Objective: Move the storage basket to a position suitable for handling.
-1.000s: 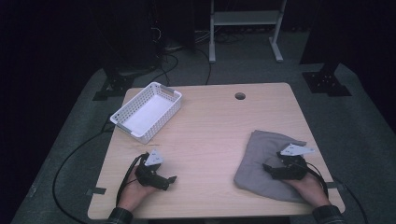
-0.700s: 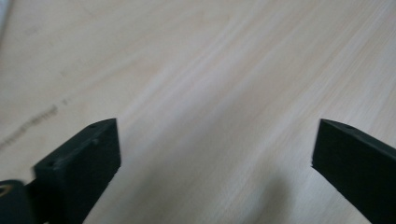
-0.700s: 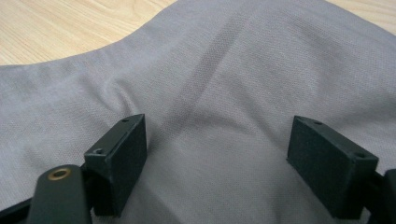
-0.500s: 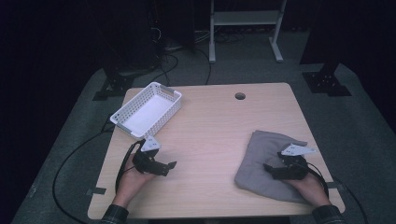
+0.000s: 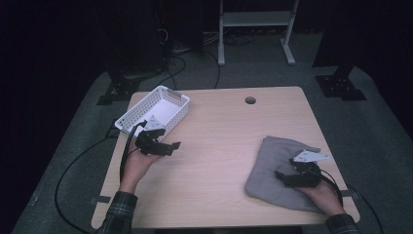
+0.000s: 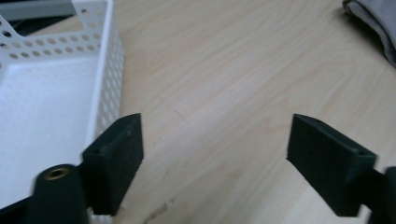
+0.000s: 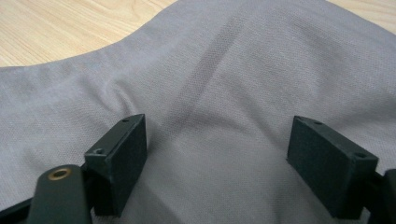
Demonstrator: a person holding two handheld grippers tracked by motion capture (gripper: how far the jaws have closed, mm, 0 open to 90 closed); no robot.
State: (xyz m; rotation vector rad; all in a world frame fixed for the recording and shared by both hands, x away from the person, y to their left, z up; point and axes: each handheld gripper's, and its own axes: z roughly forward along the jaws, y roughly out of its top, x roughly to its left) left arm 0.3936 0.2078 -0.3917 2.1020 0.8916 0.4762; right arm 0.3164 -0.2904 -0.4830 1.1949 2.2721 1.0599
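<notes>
The pale wooden rectangular table (image 5: 219, 146) carries everything, and places here are given from its round cable hole (image 5: 250, 100) near the far edge; the crumpled grey cloth (image 5: 277, 170) lies nearer the person and to the right of that hole, spread flat on the wood close to the near right corner; the white perforated plastic basket (image 5: 158, 109) stands left of the hole, near the far left corner, set at a slant to the table's edges; the person's right forearm comes up from the near edge, well right of the hole, the hand low on the cloth's near part with the right gripper (image 5: 284, 176) pointing left across the fabric; in the right gripper view its jaws stand wide apart with the grey cloth (image 7: 224, 93) beneath and between them, the pads not pinching any fold, so it is released; the left forearm, in a plaid sleeve (image 5: 117, 214), reaches forward well left of the hole, the hand raised off the wood just at the basket's near side, the left gripper (image 5: 174, 145) pointing right toward the table's middle; its jaws have just been closing a little yet remain spread, with only bare wood between them and the basket wall (image 6: 109, 79) beside the left jaw.
</notes>
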